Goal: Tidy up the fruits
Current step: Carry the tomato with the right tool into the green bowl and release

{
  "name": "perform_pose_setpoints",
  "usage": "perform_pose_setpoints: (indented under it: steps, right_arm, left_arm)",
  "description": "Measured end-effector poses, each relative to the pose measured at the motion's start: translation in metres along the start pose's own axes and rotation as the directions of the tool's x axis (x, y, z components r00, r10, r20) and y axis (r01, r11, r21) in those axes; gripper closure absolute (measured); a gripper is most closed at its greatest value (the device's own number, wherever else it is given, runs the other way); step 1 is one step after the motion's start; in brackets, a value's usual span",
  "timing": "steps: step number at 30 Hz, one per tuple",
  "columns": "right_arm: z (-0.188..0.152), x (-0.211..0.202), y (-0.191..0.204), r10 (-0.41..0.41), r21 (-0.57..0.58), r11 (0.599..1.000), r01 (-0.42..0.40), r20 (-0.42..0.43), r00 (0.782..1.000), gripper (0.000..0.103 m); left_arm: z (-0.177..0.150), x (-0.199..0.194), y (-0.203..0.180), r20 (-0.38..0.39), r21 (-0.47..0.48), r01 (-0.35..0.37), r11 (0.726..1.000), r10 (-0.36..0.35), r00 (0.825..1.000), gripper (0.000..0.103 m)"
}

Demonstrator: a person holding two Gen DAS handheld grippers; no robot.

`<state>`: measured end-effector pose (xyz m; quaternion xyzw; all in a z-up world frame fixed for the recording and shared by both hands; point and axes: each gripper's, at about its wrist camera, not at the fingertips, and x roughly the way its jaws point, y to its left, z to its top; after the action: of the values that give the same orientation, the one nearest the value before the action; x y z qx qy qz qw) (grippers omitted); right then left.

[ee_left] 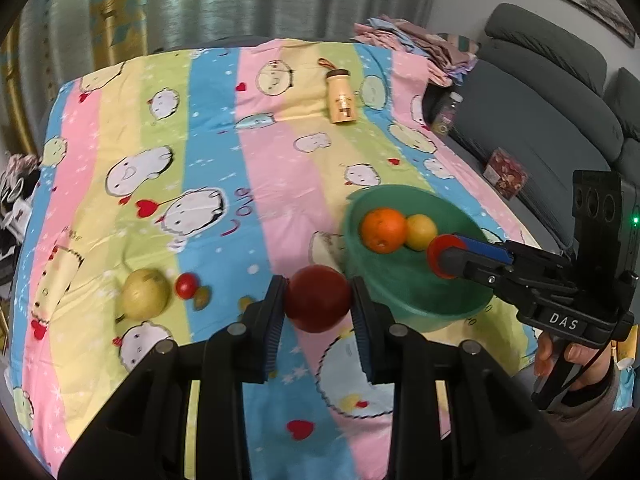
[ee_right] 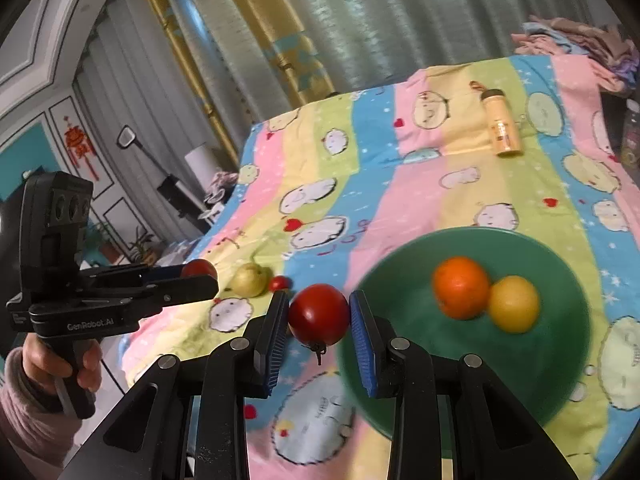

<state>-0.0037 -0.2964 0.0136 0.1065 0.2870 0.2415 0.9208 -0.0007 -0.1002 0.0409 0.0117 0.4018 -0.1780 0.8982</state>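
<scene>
My left gripper is shut on a dark red apple, held above the cloth just left of the green bowl. My right gripper is shut on a red tomato with a stem, at the bowl's left rim. The bowl holds an orange and a yellow fruit. A green pear and a small red tomato lie on the cloth to the left. In the left wrist view the right gripper reaches over the bowl.
A striped cartoon cloth covers the table. A yellow bottle lies on its far side. Small yellowish bits lie near the small tomato. A grey sofa with a box and folded clothes stands at the right.
</scene>
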Motion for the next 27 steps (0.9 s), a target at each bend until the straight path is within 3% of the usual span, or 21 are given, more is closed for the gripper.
perform_pose_setpoints:
  steps: [11,20,27]
  right_arm:
    - [-0.005,-0.014,-0.032,-0.046,0.043,0.998,0.045,0.012,0.999,0.07]
    - [-0.02,-0.006,-0.048,-0.104,0.072,0.992,0.105,-0.021,0.994,0.07]
    - [-0.026,-0.001,-0.055,-0.161,0.071,0.984,0.165,-0.059,0.985,0.07]
  left_arm:
    - [0.018,0.024,-0.033,-0.014,0.044,0.066,0.997,-0.066,0.998,0.072]
    - [0.024,0.065,-0.051,-0.058,0.05,0.152,0.987,-0.149,0.987,0.072]
    - [0.031,0.086,-0.057,-0.073,0.066,0.169,0.983,-0.164,0.984,0.071]
